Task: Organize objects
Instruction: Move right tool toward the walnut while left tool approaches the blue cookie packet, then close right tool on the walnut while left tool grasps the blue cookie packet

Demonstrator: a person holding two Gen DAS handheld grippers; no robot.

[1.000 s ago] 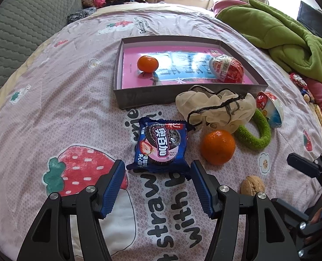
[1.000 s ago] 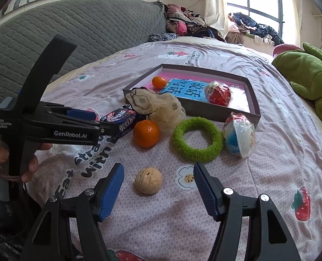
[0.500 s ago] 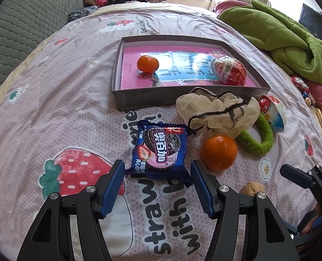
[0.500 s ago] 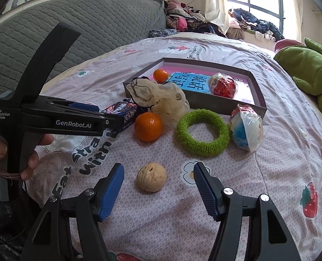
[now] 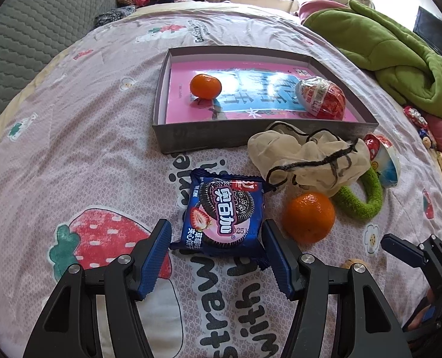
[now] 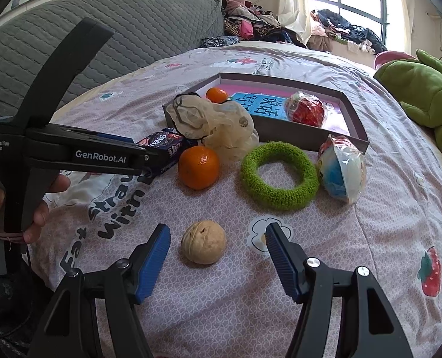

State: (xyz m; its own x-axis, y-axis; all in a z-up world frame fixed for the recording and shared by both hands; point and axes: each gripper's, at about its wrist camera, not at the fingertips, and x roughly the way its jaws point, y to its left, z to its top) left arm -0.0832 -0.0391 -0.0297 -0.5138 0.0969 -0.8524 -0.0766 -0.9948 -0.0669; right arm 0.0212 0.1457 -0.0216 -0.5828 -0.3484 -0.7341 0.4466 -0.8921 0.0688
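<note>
A grey box (image 5: 191,140) with a pink lining lies on the bed and holds a small orange (image 5: 206,86) and a red wrapped egg (image 5: 322,97). My left gripper (image 5: 216,240) is open, its blue pads on either side of the near end of a blue cookie pack (image 5: 225,213). My right gripper (image 6: 218,238) is open around a walnut (image 6: 203,246), just short of it. A loose orange (image 6: 198,167), a cream mesh pouch (image 6: 218,122), a green fuzzy ring (image 6: 279,176) and a blue-white wrapped egg (image 6: 341,174) lie in front of the box.
A green blanket (image 5: 394,41) is heaped at the right. A grey quilted headboard (image 6: 107,38) stands at the left and clothes (image 6: 250,26) are piled at the back. Small wrapped sweets (image 5: 416,117) lie at the bed's right edge.
My left gripper has moved forward, so its pads now flank the cookie pack. My right gripper has closed in on the walnut. Both stay open.
</note>
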